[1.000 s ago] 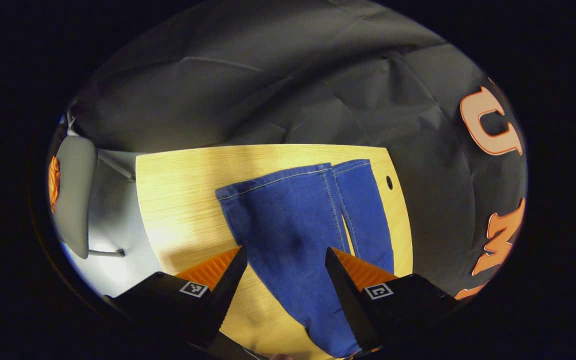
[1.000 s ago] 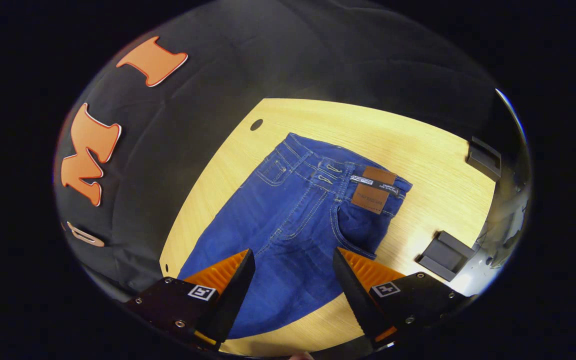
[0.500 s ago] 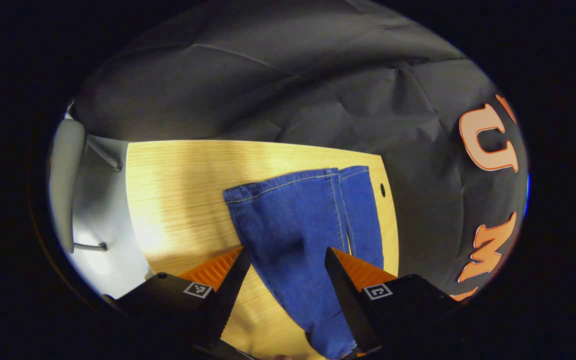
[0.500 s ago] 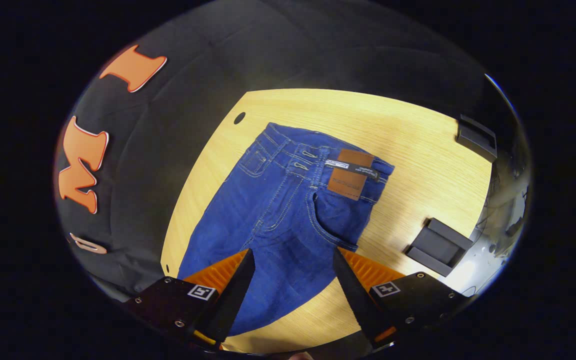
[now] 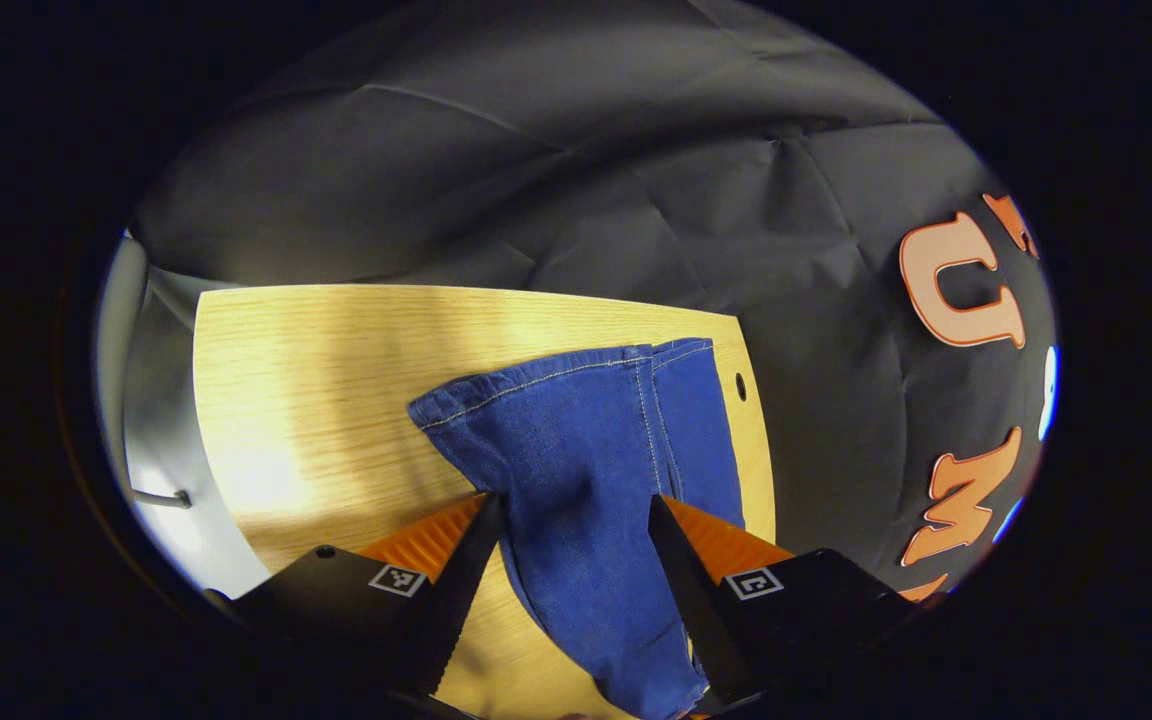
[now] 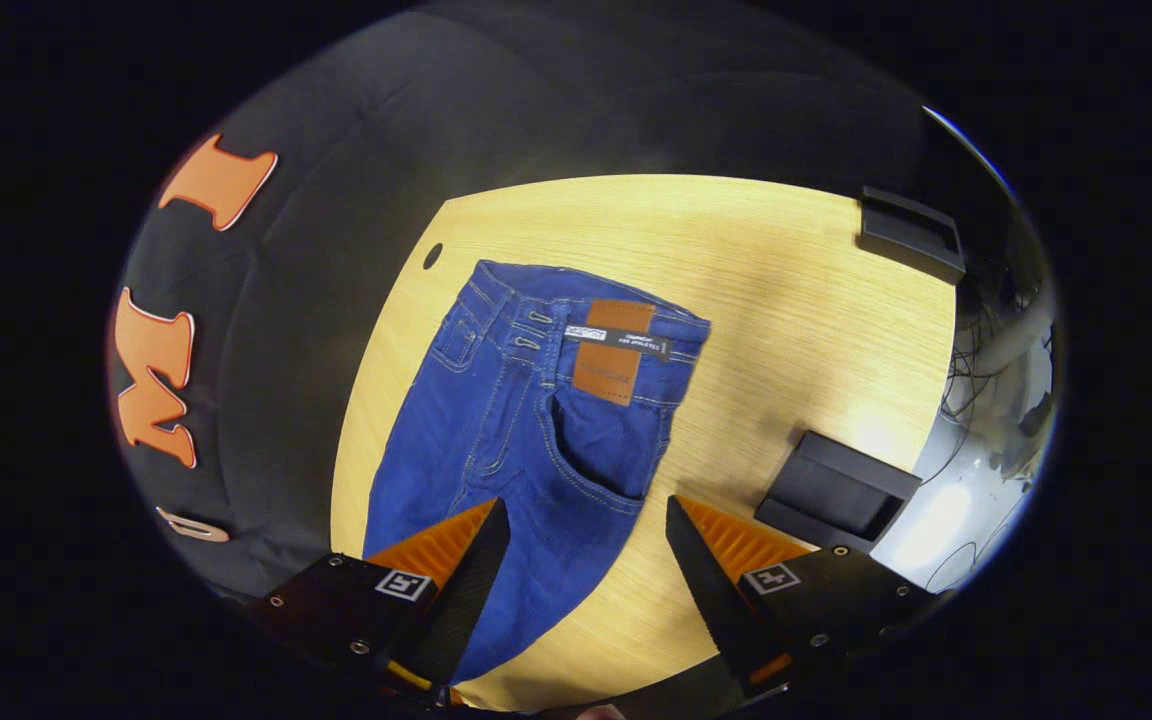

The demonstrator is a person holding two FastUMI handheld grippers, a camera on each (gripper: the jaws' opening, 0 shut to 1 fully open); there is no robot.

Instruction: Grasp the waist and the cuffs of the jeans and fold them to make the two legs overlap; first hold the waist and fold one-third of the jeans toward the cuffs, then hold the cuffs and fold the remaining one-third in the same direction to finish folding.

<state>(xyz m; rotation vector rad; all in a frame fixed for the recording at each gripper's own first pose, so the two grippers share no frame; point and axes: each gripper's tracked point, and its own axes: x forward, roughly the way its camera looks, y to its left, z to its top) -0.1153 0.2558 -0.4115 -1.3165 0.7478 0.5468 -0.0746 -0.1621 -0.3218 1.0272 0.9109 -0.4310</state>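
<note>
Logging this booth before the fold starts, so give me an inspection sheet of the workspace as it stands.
Surface: wooden table, with a small round hole near its edge.
Job's things: jeans flat on the table, waist in the right gripper view, cuffs in the left gripper view; legs side by side.
Clutter: two black holders on the table.
Grippers: left claw and right claw open, holding nothing.
Cables: tangle beyond the table edge.
Surroundings: black cloth wall.

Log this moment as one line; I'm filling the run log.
stage: before first grasp | jeans: flat on table, legs side by side | left claw: open over cuffs | right claw: open near waist
</note>
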